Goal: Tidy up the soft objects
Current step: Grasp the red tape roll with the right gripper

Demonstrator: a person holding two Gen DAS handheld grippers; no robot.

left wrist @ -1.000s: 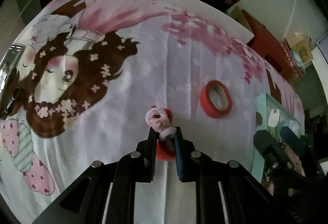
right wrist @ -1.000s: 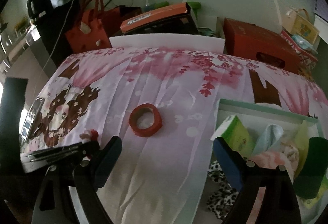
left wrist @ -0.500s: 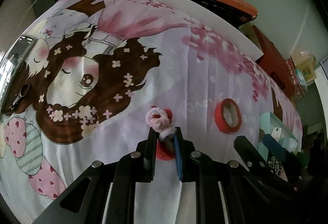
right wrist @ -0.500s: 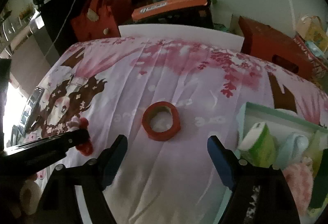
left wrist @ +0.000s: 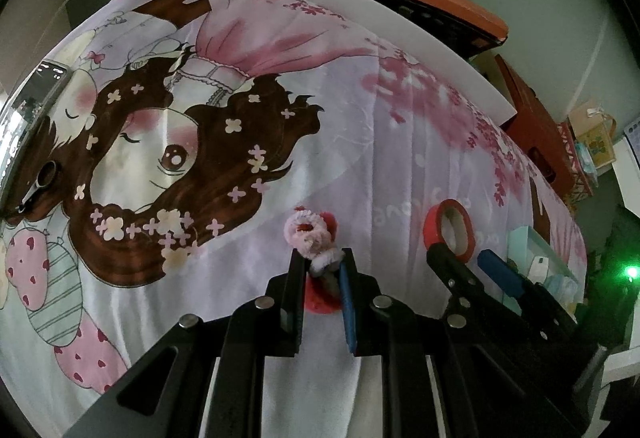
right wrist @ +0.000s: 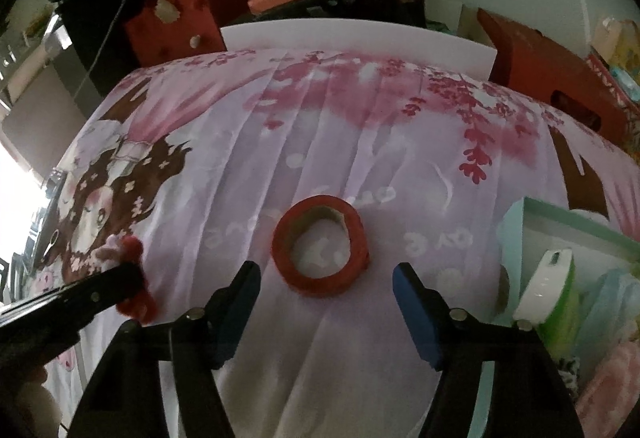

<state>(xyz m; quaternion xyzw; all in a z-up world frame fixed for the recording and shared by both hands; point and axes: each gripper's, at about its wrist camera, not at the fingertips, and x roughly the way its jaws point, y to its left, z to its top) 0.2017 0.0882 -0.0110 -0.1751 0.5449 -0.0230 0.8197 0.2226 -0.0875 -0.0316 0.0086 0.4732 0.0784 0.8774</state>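
Observation:
My left gripper (left wrist: 320, 258) is shut on a bunch of fluffy hair ties (left wrist: 308, 234), pink-white on top and red underneath, held just above the cartoon-print sheet (left wrist: 360, 141). In the right wrist view this bunch (right wrist: 128, 250) shows at the left, in the left gripper (right wrist: 136, 278). A red tape roll (right wrist: 320, 246) lies flat on the sheet. My right gripper (right wrist: 326, 274) hovers at its near side, one finger on each side of it. Its jaws are closing and the pads do not touch the roll. From the left wrist view the right gripper (left wrist: 466, 256) sits at the tape roll (left wrist: 450, 228).
A teal box (right wrist: 520, 222) at the right holds a green tissue pack (right wrist: 552, 290) and a pink fluffy item (right wrist: 612, 390). A phone (left wrist: 44, 77) and scissors (left wrist: 40, 181) lie at the sheet's left edge. A white board (right wrist: 360, 33), a red bag and boxes stand behind.
My right gripper has come forward and down to the red tape roll while its jaws narrowed. The left gripper has kept its hold on the hair ties and stayed nearly in place.

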